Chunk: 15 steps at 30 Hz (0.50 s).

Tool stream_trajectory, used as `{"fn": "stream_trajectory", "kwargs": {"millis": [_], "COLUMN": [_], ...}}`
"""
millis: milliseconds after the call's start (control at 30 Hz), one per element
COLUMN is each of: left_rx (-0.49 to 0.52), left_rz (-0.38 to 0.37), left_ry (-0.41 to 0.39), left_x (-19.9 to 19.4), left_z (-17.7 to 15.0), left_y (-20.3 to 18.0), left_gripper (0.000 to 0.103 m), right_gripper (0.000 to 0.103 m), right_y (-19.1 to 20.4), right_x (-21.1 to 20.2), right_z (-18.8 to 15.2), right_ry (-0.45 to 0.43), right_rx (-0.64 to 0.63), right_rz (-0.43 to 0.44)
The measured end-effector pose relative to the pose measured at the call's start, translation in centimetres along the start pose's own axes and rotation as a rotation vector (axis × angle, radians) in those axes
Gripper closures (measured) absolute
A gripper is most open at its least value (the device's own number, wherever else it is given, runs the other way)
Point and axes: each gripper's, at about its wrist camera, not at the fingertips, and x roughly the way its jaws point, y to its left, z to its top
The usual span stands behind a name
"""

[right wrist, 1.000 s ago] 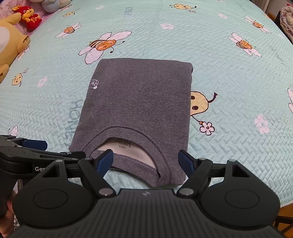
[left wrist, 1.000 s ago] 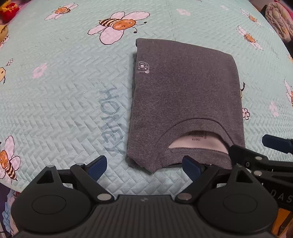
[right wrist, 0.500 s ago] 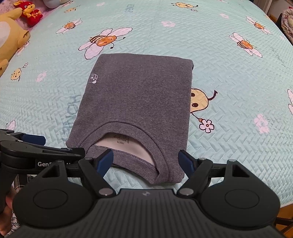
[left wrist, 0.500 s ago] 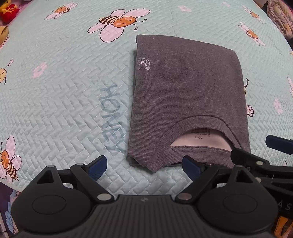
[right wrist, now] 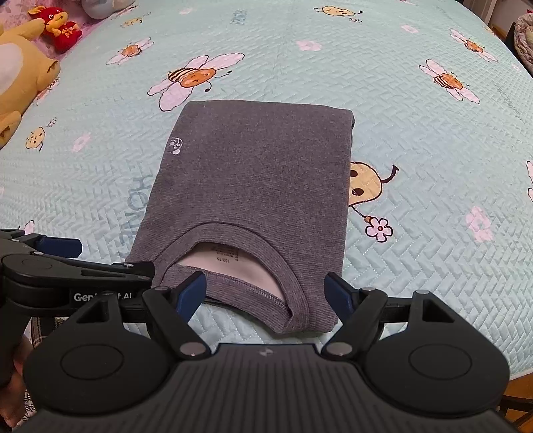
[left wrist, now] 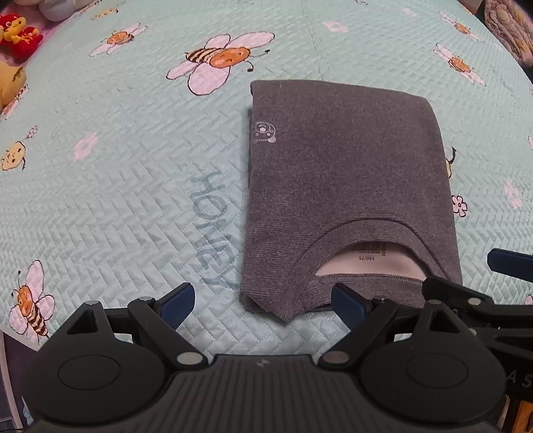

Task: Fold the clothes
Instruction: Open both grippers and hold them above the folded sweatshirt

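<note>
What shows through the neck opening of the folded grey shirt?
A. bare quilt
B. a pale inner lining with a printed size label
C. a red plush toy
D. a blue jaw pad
B: inside the collar of the grey shirt, a pale lining with a printed size label is visible.

"HONEY" on the bedspread [left wrist: 213, 233]; seemingly "150/75" on the shirt label [left wrist: 366, 257].

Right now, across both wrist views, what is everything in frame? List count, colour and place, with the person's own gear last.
Folded shirt: one, grey, lying flat mid-quilt, collar toward the grippers.
Quilt: one, mint green with bee prints, under everything.
Yellow plush toy: one, far left edge.
Red plush toy: one, far left corner.
Left gripper: black with blue pads, open, empty, at the shirt's near left corner.
Right gripper: same colours, open, empty, at the collar edge.
</note>
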Motion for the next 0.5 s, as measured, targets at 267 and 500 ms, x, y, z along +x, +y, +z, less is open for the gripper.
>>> {"fn": "stream_trajectory", "kwargs": {"millis": [267, 500], "left_rx": [0.008, 0.011], "left_rz": [0.027, 0.043], "left_ry": [-0.035, -0.049], "left_x": [-0.9, -1.4], "left_z": [-0.2, -0.5], "left_y": [-0.3, -0.5], "left_gripper": [0.011, 0.011], "right_gripper": [0.026, 0.026], "right_y": [-0.1, 0.0], "right_x": [-0.5, -0.8], "right_z": [-0.1, -0.4], "right_ry": [-0.012, -0.019], "right_rx": [0.002, 0.003], "right_rz": [0.007, 0.013]}}
